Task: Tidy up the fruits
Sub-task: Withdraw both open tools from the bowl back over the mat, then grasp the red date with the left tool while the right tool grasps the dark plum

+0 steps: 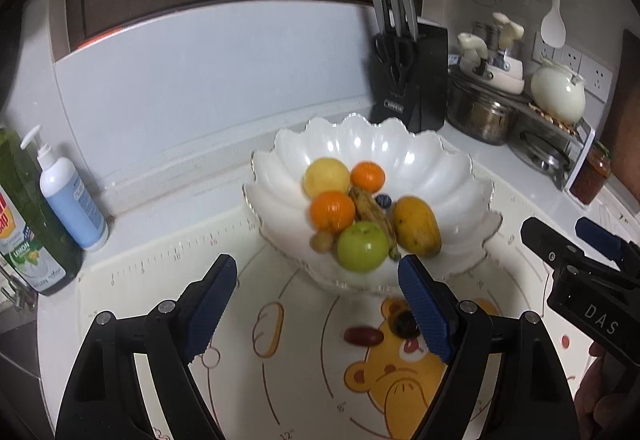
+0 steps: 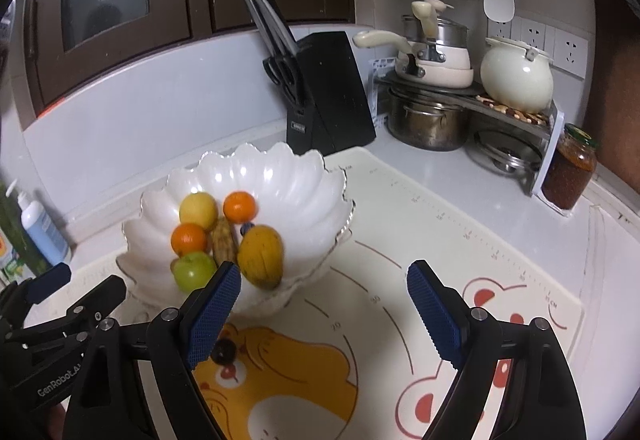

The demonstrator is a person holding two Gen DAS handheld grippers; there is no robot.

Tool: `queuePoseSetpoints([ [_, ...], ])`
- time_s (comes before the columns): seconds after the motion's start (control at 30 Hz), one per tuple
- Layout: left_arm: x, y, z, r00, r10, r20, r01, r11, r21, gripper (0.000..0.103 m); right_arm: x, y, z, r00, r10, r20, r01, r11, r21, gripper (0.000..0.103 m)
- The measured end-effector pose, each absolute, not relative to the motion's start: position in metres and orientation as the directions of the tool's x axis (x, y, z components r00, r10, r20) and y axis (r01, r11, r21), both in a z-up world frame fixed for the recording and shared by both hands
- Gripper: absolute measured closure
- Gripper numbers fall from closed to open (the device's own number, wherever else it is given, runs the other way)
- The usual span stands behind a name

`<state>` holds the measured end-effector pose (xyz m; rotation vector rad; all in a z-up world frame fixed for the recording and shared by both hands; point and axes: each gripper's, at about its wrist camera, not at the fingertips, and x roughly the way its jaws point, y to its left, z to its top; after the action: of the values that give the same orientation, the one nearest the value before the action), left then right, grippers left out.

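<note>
A white scalloped bowl (image 1: pixel 452 176) stands on a cartoon-bear mat (image 1: pixel 304 380). It holds a yellow fruit (image 1: pixel 326 176), two oranges (image 1: pixel 332 211), a green apple (image 1: pixel 362 246), a mango (image 1: pixel 416 226), a browned banana (image 1: pixel 370 210), a blueberry and a small brown fruit. On the mat in front of the bowl lie a red grape (image 1: pixel 363 336) and a dark round fruit (image 1: pixel 404 322); the dark fruit also shows in the right wrist view (image 2: pixel 224 351). My left gripper (image 1: pixel 318 306) is open and empty above the mat. My right gripper (image 2: pixel 324 314) is open and empty, right of the bowl (image 2: pixel 304 176).
A black knife block (image 1: pixel 412 76) stands behind the bowl. Pots, a white kettle (image 1: pixel 558 88) and a rack fill the back right corner. A jar of red sauce (image 2: pixel 570 168) stands by the rack. A pump bottle (image 1: pixel 70 196) and a green bottle (image 1: pixel 28 216) stand at the left.
</note>
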<state>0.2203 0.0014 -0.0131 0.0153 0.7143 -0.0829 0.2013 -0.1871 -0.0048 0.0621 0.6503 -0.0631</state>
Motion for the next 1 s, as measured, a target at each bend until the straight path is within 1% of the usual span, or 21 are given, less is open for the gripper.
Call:
queuePoseSetpoints([
  [0.53, 0.204, -0.005, -0.060, 0.703, -0.092, -0.705, 0.134, 0.991, 0.004, 0.020, 0.179, -0.192, -0.053, 0.735, -0.059, -0.675, 0.103, 0.994, 0.026, 0.017],
  [0.87, 0.215, -0.016, -0.084, 0.667, -0.115, -0.736, 0.166, 0.986, -0.004, 0.021, 0.178, -0.197, -0.068, 0.713, -0.067, -0.698, 0.122, 0.992, 0.029, 0.017],
  [1.0, 0.220, -0.020, -0.090, 0.658, -0.116, -0.744, 0.174, 0.985, 0.000, 0.024, 0.181, -0.200, -0.072, 0.705, -0.070, -0.706, 0.129, 0.991, 0.031, 0.017],
])
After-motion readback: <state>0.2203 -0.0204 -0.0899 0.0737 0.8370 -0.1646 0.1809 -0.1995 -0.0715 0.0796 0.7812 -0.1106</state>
